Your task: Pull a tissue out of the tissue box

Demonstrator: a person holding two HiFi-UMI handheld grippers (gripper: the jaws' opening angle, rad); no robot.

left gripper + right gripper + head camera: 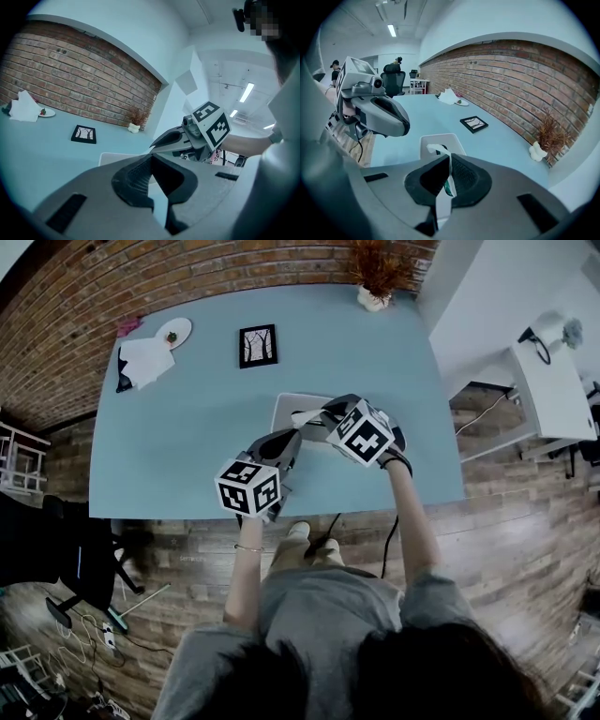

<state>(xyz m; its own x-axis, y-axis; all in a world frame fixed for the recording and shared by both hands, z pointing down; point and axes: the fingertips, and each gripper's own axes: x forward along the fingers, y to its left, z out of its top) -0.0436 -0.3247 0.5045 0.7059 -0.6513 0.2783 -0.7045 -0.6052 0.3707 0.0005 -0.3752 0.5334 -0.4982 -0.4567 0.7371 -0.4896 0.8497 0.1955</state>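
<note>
Tissue is pinched tight between the two pads of the right tool, which are squeezed shut on it. The white strip runs from the pads down to the hole in the top of the tissue box. The box is pale grey and sits on the blue bench, near the edge closest to the person. The left tool is just beside the box, on its near side. Its tips are pressed together and nothing is between them. It is not touching the tissue. Farther back on the bench lies a small black picture frame. Past that, in the far left corner, is a little white plate with a small red and green thing on it, and a crumpled white sheet lies next to the plate. By the brick wall stands a white pot with a dry brown plant in it.
</note>
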